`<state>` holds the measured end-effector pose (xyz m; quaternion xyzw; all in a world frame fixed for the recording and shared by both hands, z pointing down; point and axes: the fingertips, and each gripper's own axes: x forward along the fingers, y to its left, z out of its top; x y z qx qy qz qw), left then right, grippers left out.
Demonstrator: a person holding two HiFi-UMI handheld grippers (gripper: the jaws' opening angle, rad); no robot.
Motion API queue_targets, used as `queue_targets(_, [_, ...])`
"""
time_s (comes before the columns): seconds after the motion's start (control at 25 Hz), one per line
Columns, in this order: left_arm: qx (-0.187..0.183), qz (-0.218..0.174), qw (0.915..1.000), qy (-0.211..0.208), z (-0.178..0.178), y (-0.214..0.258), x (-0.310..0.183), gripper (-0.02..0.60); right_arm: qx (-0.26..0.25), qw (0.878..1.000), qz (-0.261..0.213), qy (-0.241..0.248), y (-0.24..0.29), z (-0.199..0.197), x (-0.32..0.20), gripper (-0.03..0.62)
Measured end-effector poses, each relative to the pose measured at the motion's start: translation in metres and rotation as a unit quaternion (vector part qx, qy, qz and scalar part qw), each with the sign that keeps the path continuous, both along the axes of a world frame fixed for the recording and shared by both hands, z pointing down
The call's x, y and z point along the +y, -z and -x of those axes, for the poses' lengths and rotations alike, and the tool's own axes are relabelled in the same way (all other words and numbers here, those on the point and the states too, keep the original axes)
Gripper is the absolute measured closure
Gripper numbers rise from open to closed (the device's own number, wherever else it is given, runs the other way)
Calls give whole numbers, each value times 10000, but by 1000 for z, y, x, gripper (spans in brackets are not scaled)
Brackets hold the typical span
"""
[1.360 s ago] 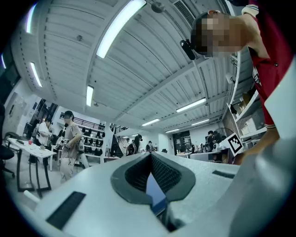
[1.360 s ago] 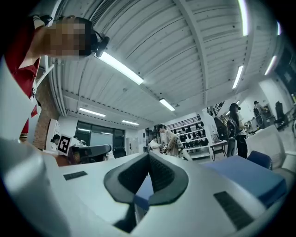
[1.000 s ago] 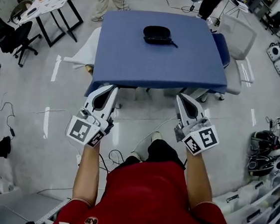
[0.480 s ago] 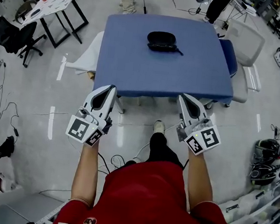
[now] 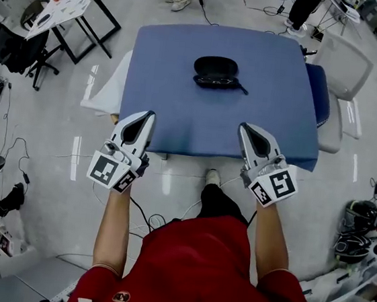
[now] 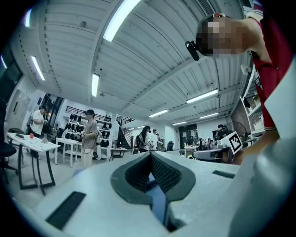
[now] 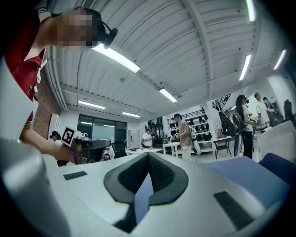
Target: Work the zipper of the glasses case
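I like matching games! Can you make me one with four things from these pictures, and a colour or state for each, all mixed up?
Things:
1. glasses case
2. table
3. shirt
4. left gripper

Colours or states:
a. red
b. white, jaws shut
c. blue
d. black

Right pairs: 1-d, 2-c, 3-a, 4-b.
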<state>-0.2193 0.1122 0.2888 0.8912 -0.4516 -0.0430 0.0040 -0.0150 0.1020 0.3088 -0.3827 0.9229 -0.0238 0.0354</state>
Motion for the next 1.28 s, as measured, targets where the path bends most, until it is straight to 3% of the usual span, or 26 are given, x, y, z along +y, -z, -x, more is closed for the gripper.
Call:
queue_targets(0.24, [-142,136,9998,60,-20,-11,-70,575,517,9984,78,216,-19,-7,-70,597])
queue_targets(0.56, [-597,384,9974,156,-49,-35,-153,575,1214,9904,302,589,-61,-16,-142,597])
queue_targets(0.88, [-1228,699,9899,94,-56,-61,-205,575,1624,9816,406,921,-92,-4,-175,596])
queue_targets(1.28, [-1629,1030,9805,-384,-53,-93,-248,572,2239,9698,460,856,-114,22,-193,594])
